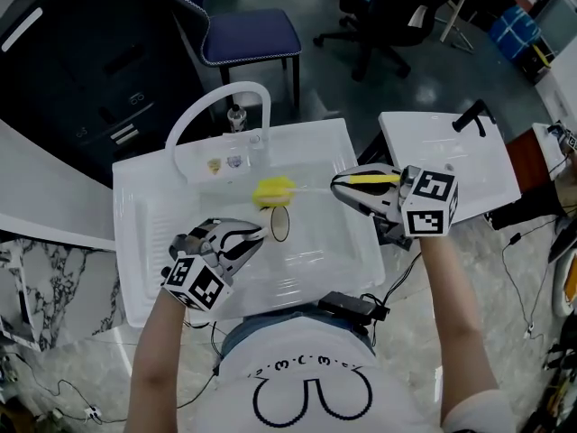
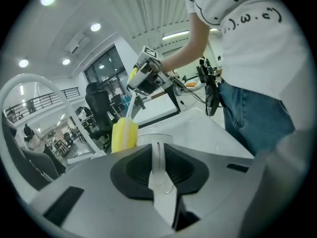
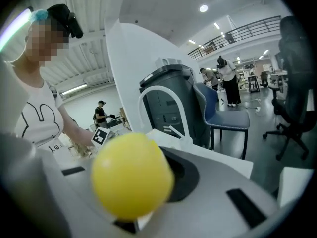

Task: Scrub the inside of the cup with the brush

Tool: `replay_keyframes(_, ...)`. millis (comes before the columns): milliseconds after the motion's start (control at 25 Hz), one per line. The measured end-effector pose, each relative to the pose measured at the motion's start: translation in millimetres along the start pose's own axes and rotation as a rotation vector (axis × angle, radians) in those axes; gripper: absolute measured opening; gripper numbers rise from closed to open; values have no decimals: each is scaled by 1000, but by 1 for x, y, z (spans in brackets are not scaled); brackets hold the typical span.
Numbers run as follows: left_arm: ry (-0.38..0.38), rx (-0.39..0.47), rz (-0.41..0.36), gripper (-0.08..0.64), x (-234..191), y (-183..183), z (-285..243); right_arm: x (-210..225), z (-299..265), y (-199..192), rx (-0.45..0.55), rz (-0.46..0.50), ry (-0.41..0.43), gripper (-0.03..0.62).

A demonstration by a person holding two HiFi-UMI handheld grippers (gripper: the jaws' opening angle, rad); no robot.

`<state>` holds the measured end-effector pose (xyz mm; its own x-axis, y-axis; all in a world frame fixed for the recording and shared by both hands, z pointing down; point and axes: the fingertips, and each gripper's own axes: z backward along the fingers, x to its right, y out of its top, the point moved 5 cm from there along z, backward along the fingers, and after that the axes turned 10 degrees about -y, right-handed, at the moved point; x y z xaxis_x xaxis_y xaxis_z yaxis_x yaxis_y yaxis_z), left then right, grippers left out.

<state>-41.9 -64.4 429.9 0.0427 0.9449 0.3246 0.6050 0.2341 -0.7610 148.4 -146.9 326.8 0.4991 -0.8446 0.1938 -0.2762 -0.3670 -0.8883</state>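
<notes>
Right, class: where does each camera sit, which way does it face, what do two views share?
Head view: on the head, steeply down at the sink; forearms, left gripper, right gripper show.
Left gripper view: on that gripper, along jaws shut on the cup, toward the brush; torso shows.
Right gripper view: on that gripper, over the brush's handle, toward a chair; torso shows.
Shared: the brush, in all three.

White sink (image 1: 135,242) with an arched faucet (image 1: 221,97) is sitting up front, blue chair (image 1: 248,34) and black office chair (image 1: 379,16) are standing behind it, black power brick (image 1: 352,307) is lying at its near edge.
</notes>
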Motion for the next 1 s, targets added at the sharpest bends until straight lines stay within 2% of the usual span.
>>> replay_keyframes(400,-68,-56,-81,71,14,3,-8,-12,-77,-22,-152,11,46,44)
replay_keyframes(480,-65,-65,-80,69,15,-1,-7,-11,-74,-17,-133,25,34,44)
replay_keyframes(640,-24,-57,-35,69,5,-8,0,-11,-40,8,-29,49,19,44)
replay_keyframes(840,30,-49,1,69,-8,-14,9,-32,0,24,23,170,24,44)
replay_keyframes(1000,31,-61,-20,69,-7,-13,7,-58,-4,20,-20,297,28,44)
